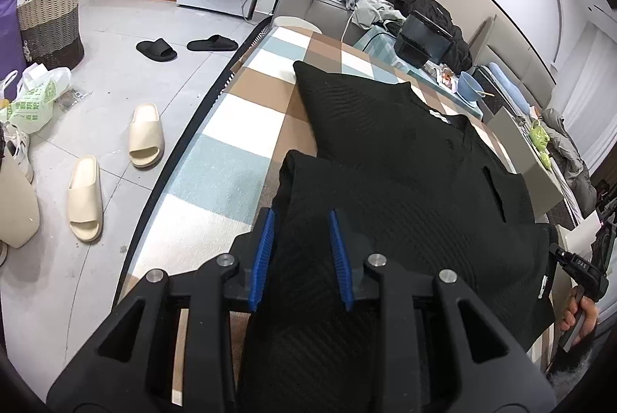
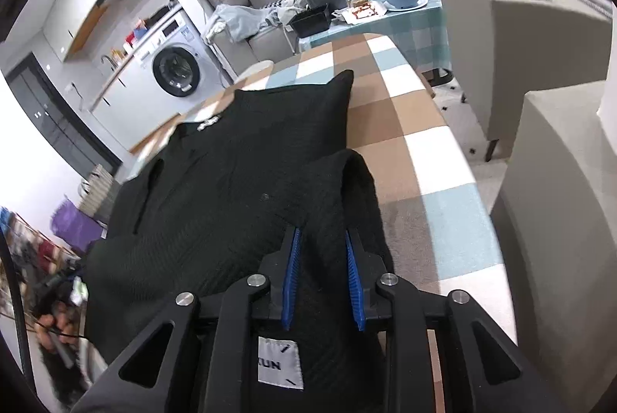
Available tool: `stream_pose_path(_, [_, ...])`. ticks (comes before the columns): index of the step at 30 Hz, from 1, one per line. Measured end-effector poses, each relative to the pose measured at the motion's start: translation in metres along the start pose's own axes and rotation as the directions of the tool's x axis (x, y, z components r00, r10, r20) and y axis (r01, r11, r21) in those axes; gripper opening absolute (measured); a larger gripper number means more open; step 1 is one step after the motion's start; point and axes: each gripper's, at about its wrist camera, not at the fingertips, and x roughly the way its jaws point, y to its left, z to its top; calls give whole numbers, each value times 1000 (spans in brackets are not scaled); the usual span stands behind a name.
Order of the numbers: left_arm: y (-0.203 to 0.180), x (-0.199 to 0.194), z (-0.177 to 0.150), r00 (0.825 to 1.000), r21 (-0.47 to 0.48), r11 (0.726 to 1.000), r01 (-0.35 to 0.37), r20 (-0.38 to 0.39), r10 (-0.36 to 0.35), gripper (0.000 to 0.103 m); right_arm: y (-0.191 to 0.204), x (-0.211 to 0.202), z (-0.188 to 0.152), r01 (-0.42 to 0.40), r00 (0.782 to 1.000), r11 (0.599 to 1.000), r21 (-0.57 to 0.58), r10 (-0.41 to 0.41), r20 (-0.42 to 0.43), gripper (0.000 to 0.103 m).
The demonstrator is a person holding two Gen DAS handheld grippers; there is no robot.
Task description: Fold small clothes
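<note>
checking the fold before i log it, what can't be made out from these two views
- Left wrist view: the black garment runs under the left gripper, so its near hem is hidden and cut off by the bottom edge.
- Right wrist view: the right gripper covers the near hem; the grey label is partly hidden by its frame.
- Right wrist view: the hand at lower left is motion-blurred.

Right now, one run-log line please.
left gripper open over black knit top | right gripper jaws narrow, grip unclear | checked table
</note>
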Motion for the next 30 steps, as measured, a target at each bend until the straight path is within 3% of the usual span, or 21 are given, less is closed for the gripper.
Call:
stream_pose_path(4, [0, -3, -2, 1000, 7, 1000, -4, -2, 4, 26, -13, -5, -4, 84, 996, 995, 44, -84, -5, 10])
stream_pose_path(7, [-3, -4, -5, 1000, 26, 1000, -17, -11, 17, 26, -21, -9, -5, 32, 999, 995, 93, -31, -7, 18])
stream_pose_path(8, [-4, -5, -7, 1000, 31, 999, -22, -11, 22, 26, -21, -11, -6, 21, 1000, 995, 101, -21, -1, 22])
stream_pose_path(10, [-7, -6, -9, 1000, 36, 999, -19, -10, 20, 26, -22, -12, -7, 16, 1000, 993, 116, -18, 12, 46])
stream_pose_path(11, [-7, -7, -9, 1000, 36, 999, -19, -9, 19, 26, -23, -13, -7, 17, 1000, 992, 126, -19, 14, 49])
stream_pose_path(17, [-11, -13, -11, 1000, 44, 999, -25, 0, 25, 27, -20, -18, -13, -2, 1000, 990, 143, -2, 30, 49])
stream_pose_path(22, [-12, -24, -17, 1000, 51, 998, -26, 6, 26, 28, -10, -29, -19, -22, 998, 991, 131, 14, 62, 57])
stream_pose_path(30, [-11, -43, -30, 999, 91, 995, -41, 11, 40, 43, 1, -53, -37, -25, 994, 989, 143, 9, 110, 59])
